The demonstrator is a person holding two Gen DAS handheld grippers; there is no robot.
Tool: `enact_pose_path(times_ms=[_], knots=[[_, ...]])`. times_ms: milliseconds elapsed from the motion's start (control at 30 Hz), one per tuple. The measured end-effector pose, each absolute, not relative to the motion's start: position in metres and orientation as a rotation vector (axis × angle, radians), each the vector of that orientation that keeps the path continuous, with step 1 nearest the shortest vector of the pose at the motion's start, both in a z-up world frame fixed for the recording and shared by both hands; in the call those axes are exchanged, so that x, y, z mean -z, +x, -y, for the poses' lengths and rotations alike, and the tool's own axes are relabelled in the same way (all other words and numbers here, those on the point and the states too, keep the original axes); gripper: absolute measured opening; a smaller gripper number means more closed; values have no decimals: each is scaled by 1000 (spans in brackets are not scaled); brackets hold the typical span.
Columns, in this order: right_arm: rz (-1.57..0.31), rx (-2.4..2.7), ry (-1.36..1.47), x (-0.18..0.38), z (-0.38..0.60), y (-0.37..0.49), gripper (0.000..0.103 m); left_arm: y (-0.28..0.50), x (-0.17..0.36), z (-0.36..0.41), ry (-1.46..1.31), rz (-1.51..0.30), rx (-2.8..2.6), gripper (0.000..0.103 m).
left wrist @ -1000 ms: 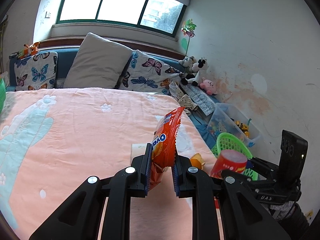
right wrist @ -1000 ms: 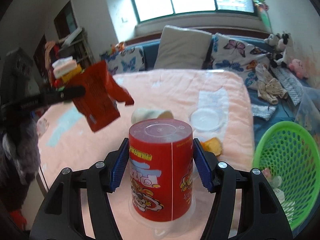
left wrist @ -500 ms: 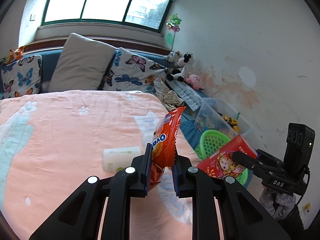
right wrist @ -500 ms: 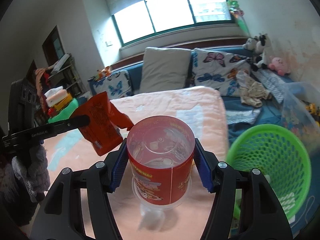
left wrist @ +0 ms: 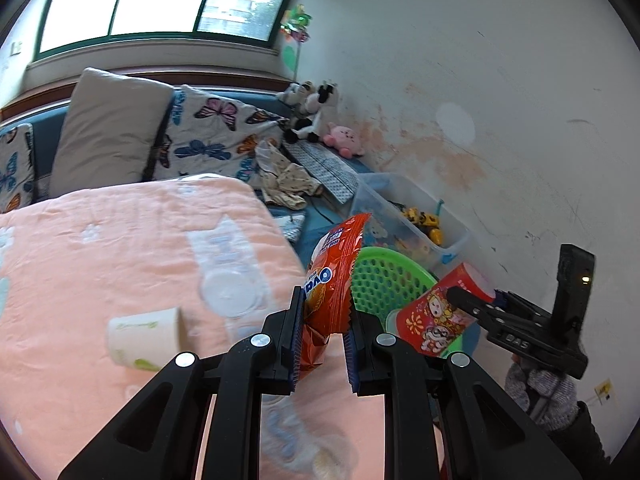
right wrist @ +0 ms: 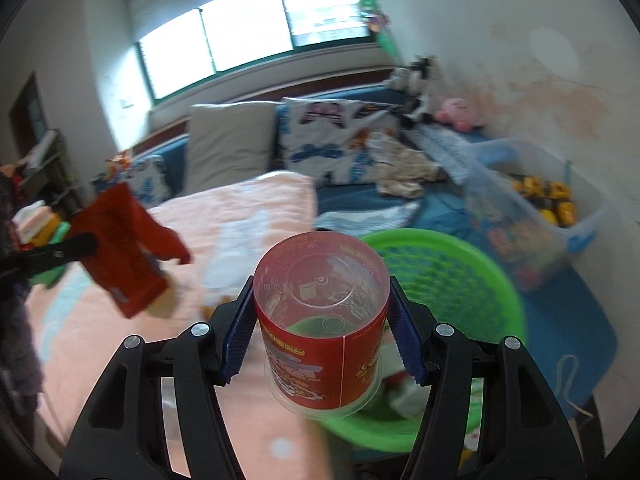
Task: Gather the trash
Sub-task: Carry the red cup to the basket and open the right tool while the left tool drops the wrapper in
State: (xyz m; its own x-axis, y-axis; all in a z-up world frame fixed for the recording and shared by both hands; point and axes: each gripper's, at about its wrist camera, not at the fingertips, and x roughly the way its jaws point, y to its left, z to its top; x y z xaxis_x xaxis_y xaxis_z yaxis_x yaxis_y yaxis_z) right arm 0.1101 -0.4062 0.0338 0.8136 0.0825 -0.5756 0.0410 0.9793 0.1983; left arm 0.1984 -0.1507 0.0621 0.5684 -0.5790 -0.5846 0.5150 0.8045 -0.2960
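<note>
Orange wrapper: a crinkled snack wrapper (left wrist: 334, 276) stands upright between the blue pads of the left gripper (left wrist: 322, 344), clamped flat; its serrated top edge points toward the far wall.
Left gripper fingers: drawn together on the wrapper, with only the foil between them.
Red cup: a red printed plastic cup (right wrist: 324, 328) with a clear base is pinched at both sides by the right gripper (right wrist: 322, 338) — its clear end faces the camera and its flared rim hangs lower.
Right gripper fingers: set apart by the cup's width, both blue pads pressing on its wall.
Green basket: a round green mesh basket (right wrist: 472, 276) sits on the floor just right of the bed; in the right wrist view the cup hangs above its near left rim.
Cross view: from the left wrist the cup (left wrist: 438, 316) shows tilted, in front of the basket (left wrist: 384, 276).
Bed: a peach blanket (left wrist: 120, 248) covers it, with a paper cup (left wrist: 146, 338) lying on its side and a clear round lid (left wrist: 232, 292) beyond it.
Basket contents: something pale lies in the bottom, too blurred to name.
Far side: a clear plastic bin (left wrist: 416, 220) of toys stands by the stained wall, right of the basket.
Person: a hand in a grey knit glove (left wrist: 540, 396) holds the right gripper's handle.
</note>
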Motion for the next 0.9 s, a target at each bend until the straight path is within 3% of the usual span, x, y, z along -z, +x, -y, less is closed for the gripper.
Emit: enact_pose_path(times_ms=[433, 500, 900], knots=[[-680, 132, 291, 16, 469, 122, 64, 211, -54, 223, -39, -769, 737, 18], [-677, 145, 299, 17, 472, 120, 68, 212, -50, 235, -25, -778, 751, 18], [-625, 143, 307, 6, 478, 81, 68, 216, -19, 295, 53, -862, 791, 18]])
